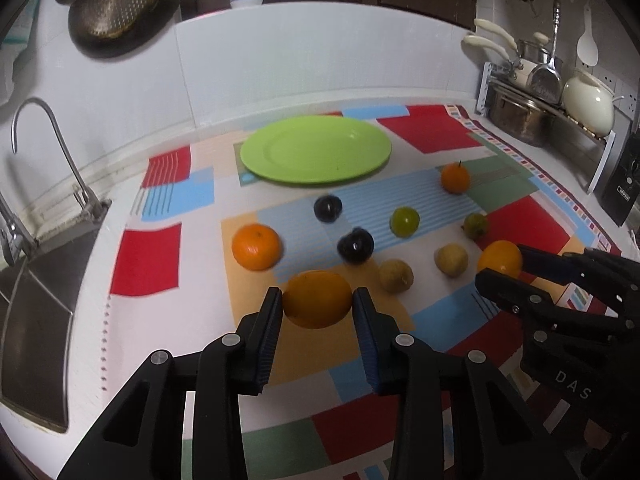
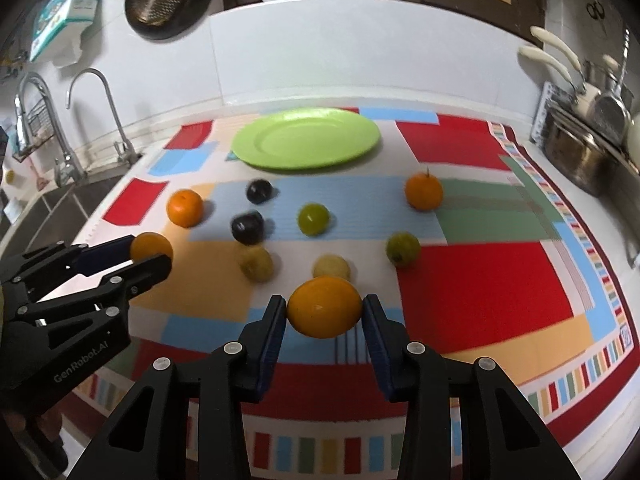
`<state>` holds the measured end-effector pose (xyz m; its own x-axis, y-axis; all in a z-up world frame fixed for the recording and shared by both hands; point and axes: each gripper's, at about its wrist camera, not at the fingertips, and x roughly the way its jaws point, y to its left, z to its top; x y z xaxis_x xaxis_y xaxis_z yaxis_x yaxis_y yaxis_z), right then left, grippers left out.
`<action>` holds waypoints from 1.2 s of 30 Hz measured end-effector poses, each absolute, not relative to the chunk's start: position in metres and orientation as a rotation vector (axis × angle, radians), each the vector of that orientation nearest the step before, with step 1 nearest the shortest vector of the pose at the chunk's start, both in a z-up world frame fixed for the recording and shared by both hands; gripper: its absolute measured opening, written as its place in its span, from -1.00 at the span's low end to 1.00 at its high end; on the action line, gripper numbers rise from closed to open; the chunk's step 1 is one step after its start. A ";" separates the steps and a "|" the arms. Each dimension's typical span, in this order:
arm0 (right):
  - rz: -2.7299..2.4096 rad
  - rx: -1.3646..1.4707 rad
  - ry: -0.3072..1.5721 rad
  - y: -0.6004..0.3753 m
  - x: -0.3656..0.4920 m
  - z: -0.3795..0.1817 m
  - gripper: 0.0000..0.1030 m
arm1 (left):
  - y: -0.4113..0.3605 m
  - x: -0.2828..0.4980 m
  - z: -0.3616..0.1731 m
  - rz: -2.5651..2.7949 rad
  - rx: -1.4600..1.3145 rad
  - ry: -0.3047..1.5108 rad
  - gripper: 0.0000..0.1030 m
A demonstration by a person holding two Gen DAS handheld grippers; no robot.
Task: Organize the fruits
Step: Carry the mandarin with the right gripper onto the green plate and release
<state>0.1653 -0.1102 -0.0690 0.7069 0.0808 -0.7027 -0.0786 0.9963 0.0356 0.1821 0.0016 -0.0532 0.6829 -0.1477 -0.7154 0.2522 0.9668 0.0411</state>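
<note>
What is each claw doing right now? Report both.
Left claw: closed on an orange fruit.
Right claw: closed on another orange fruit.

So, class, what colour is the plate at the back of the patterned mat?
The plate is plain lime green, clearest in the right wrist view.

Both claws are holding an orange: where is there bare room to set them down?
The round green plate is empty. The red patch of the patchwork mat, right of the small green fruit, is bare too. The mat's middle is crowded: dark plums, pale yellow fruits and loose oranges.
</note>
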 end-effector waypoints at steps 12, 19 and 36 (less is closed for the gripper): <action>0.149 0.026 0.718 -0.093 0.191 -0.034 -0.22 | 0.013 0.205 -0.014 -0.262 0.171 0.687 -0.31; 0.164 0.054 0.700 -0.090 0.220 -0.020 -0.22 | 0.017 0.238 0.000 -0.326 0.151 0.671 -0.31; 0.123 -0.030 0.736 -0.090 0.332 -0.007 -0.22 | 0.013 0.352 -0.005 -0.424 0.215 0.709 -0.31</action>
<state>0.3317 -0.0898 -0.0073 0.7343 0.1013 -0.6712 -0.1224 0.9924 0.0159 0.3525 0.0130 -0.0050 0.6789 -0.3025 -0.6691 0.4462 0.8936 0.0487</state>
